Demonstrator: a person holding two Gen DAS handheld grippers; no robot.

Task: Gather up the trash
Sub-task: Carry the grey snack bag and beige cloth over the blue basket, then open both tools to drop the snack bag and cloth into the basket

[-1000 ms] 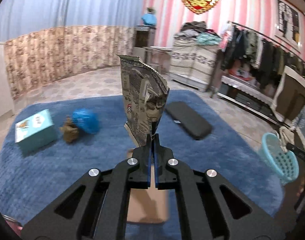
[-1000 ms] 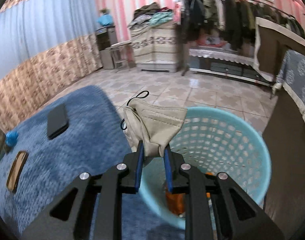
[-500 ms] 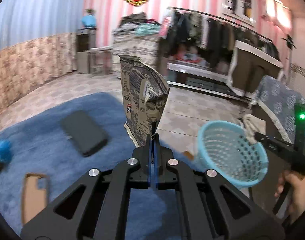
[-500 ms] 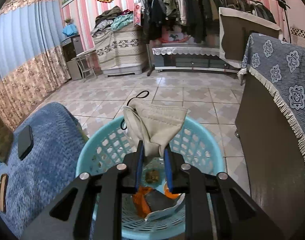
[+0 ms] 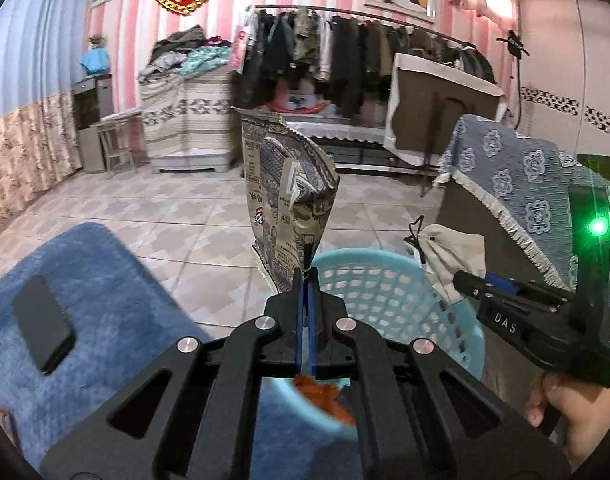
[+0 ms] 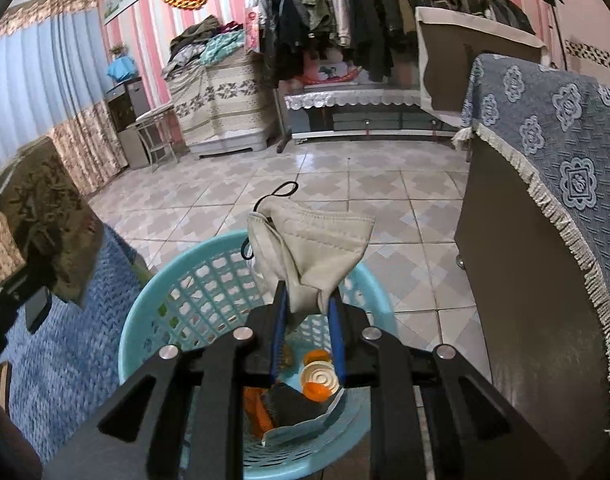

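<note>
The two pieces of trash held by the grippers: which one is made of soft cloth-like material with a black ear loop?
The beige face mask in the right gripper, above the blue basket. The left gripper holds a stiff printed snack bag.

White letters "DAS" stand on the right hand-held gripper (image 5: 461, 282)

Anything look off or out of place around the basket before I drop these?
Nothing at the light blue plastic basket: it stands upright, trash inside. One oddity: a flat black rectangular object lies loose on the blue shaggy rug, possibly not trash.
</note>
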